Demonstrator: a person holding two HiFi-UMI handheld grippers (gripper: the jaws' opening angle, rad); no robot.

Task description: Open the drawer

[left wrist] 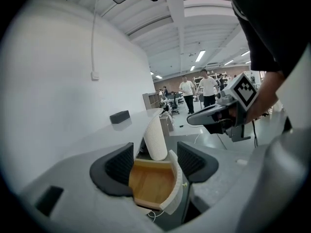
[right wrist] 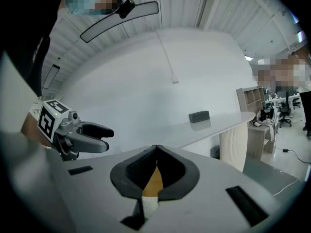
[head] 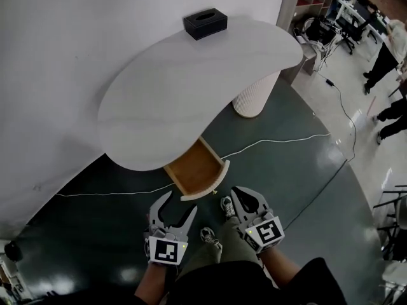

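Your left gripper (head: 181, 203) is released, its jaws wide apart with nothing between them, while your right gripper (head: 240, 194) is clenched tight on nothing. You hold both side by side in front of you, noses toward the drawer (head: 194, 170) just ahead. The drawer stands pulled out from under the tabletop's (head: 191, 81) near edge, its wooden inside showing.

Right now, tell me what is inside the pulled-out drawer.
The drawer shows only its bare wooden bottom; nothing lies in the part that is out. Its rear end runs under the white tabletop, so that stretch is hidden.
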